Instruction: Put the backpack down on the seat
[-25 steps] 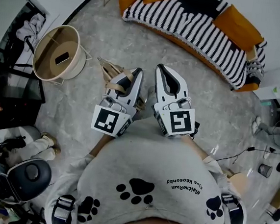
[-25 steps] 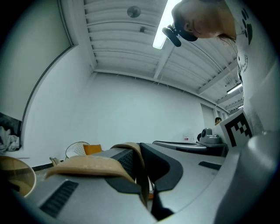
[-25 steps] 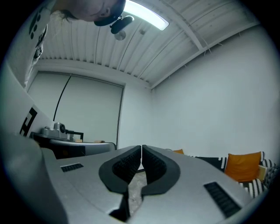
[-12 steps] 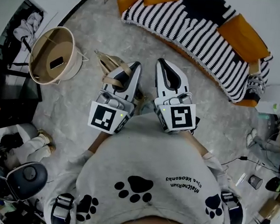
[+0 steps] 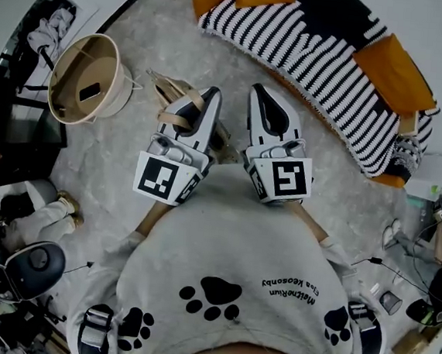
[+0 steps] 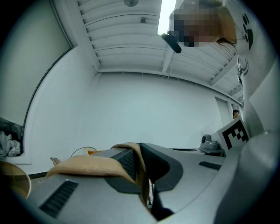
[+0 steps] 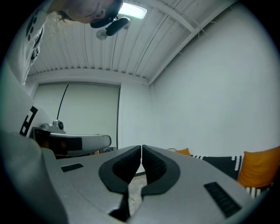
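My left gripper (image 5: 207, 95) is held out before my chest, shut on a tan strap (image 5: 176, 118) of the backpack. In the left gripper view the strap (image 6: 85, 164) lies over the left jaw and runs down between the closed pads, with a zip below them. Tan parts of the backpack (image 5: 164, 90) hang under that gripper, mostly hidden by it. My right gripper (image 5: 262, 92) is close beside it, shut with nothing in it (image 7: 141, 154). The seat, a sofa with a black and white striped cover (image 5: 326, 54) and orange cushions (image 7: 259, 168), stands ahead to the right.
A round beige basket (image 5: 76, 51) with a dark item inside stands on the grey floor to the left. A seated person's legs (image 5: 35, 213) and a dark round device (image 5: 18, 269) are at lower left. Cables and small items (image 5: 398, 279) lie at the right.
Both grippers have shifted slightly forward and apart, and the view has turned a little towards the sofa. Neither gripper's hold has changed.
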Demonstrator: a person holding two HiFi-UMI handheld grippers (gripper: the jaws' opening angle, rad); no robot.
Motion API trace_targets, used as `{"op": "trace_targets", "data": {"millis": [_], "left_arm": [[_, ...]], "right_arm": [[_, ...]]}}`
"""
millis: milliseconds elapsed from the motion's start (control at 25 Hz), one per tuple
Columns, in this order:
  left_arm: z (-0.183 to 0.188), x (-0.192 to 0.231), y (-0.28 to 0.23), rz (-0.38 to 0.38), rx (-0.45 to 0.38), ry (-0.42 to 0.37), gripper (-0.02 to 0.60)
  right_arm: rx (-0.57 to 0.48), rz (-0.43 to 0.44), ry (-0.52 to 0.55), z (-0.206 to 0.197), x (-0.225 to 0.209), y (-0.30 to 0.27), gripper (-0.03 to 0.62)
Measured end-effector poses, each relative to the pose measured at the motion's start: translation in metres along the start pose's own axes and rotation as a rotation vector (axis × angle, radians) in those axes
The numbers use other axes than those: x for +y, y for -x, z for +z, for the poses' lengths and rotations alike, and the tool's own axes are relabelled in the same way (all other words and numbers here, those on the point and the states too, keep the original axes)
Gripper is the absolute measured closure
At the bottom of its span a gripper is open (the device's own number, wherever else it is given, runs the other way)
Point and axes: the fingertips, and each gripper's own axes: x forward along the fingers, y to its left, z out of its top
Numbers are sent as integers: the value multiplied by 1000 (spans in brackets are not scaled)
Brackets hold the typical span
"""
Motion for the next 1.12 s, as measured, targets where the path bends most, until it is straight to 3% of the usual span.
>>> {"op": "trace_targets", "data": {"millis": [600,1000,1120], "left_arm": [[-8,35,-42,-22,3,22,562],[-9,103,-108,-56,7,42,561],[-15,127,-133,-93,41,7,561]], "right_arm": [[4,-26,0,-5,-24,-46,560],[26,-46,25,-7,-49,-136,560],[28,-61,33,-5,-61,-170,560]]}}
